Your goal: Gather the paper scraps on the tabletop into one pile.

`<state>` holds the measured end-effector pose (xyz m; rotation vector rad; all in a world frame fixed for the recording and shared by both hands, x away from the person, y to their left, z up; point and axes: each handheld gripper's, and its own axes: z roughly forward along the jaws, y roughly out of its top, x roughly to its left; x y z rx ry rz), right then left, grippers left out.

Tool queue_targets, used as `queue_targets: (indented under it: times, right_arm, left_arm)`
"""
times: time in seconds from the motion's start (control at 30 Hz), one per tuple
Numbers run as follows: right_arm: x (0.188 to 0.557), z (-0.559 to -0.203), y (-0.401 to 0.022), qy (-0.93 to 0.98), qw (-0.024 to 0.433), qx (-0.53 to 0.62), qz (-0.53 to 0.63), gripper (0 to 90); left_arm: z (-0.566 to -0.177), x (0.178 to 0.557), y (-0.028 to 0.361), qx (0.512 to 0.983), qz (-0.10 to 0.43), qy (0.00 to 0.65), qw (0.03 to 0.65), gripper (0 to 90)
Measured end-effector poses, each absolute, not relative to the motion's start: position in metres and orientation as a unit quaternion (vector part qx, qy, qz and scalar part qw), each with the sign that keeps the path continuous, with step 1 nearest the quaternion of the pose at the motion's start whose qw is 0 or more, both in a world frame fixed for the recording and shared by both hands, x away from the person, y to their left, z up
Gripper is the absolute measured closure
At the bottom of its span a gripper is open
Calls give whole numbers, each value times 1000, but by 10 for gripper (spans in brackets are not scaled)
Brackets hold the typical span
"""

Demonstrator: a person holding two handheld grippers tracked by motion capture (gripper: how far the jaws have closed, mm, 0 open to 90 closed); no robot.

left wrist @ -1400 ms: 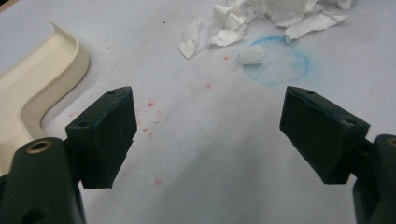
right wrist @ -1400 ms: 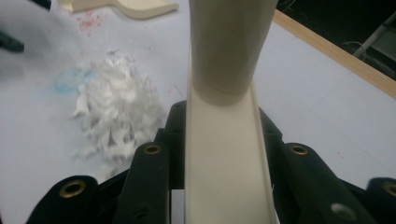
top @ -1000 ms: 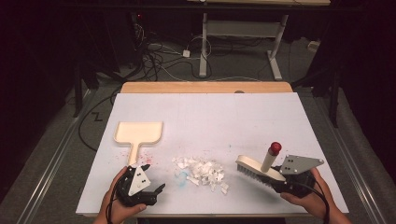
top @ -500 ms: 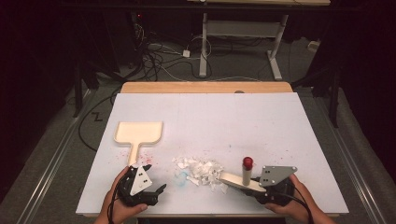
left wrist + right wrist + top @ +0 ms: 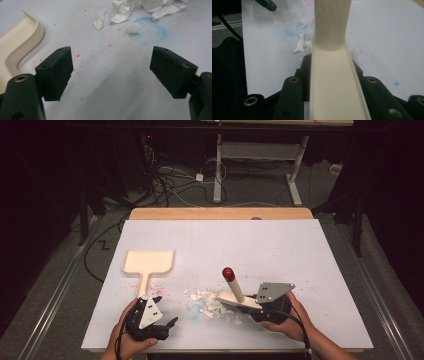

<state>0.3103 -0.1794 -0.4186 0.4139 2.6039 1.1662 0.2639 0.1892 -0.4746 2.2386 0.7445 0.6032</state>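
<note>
Right claw (image 5: pixel 245 304) sits low over the near right part of the tabletop (image 5: pixel 300 260), held from behind by the right hand (image 5: pixel 287 317), forearm entering from the bottom edge. Its jaws are clamped on the cream brush (image 5: pixel 235 295); in the right gripper view the brush (image 5: pixel 332 75) runs straight up between the two black jaws, pinched on both sides. The red-capped handle end (image 5: pixel 228 272) tilts up and away from the person. The brush head touches the right edge of the paper scraps (image 5: pixel 205 301).

Left claw (image 5: pixel 167 326) rests at the near left of the tabletop, left hand (image 5: pixel 131 332) wrapped around its body. Jaws stand wide with nothing between them; in the left gripper view bare tabletop shows in the gap, with scraps (image 5: pixel 140 7) and a blue ring mark (image 5: pixel 147 32) ahead.

Dustpan (image 5: pixel 148 264) lies flat left of the scraps, handle pointing toward the left claw, just short of it.

Against the frame a second ago: the right claw and brush have come leftward from the right side of the tabletop up to the scraps. Left claw and dustpan are unchanged.
</note>
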Motion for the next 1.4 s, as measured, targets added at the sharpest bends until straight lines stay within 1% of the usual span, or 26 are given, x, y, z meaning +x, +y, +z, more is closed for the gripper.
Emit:
queue_targets:
  times: [0.17,0.23,0.3,0.37,0.47,0.6,0.7,0.83,1.17,1.2,1.4]
  right_arm:
    - [306,-406,-198,884,133,149,423,678]
    - [301,-401,-208,879,140,153,430,678]
    - [296,-396,-220,875,134,152,439,678]
    - [290,-394,-231,873,138,154,441,678]
    - [282,-398,-242,878,128,156,434,678]
    - [273,-414,-246,889,100,153,420,678]
    - [271,-424,-240,895,82,143,415,678]
    - [278,-428,-224,894,85,135,418,679]
    - [310,-434,-162,889,94,103,436,679]
    - [312,-434,-158,887,101,102,439,679]
    - [316,-426,-148,878,98,98,458,679]
  left_arm:
    - [-474,263,191,860,234,290,348,180]
    - [-474,263,191,860,234,290,348,180]
    - [-474,262,191,860,234,290,349,180]
    - [-474,262,190,860,234,291,349,181]
    - [-474,263,189,861,234,290,347,181]
    - [-474,263,188,862,233,289,343,181]
    - [-474,263,187,862,233,290,346,182]
    - [-474,264,186,863,232,289,344,182]
    - [-474,265,192,858,231,295,352,182]
    - [-474,264,193,857,231,296,353,182]
    - [-472,263,195,854,233,296,358,182]
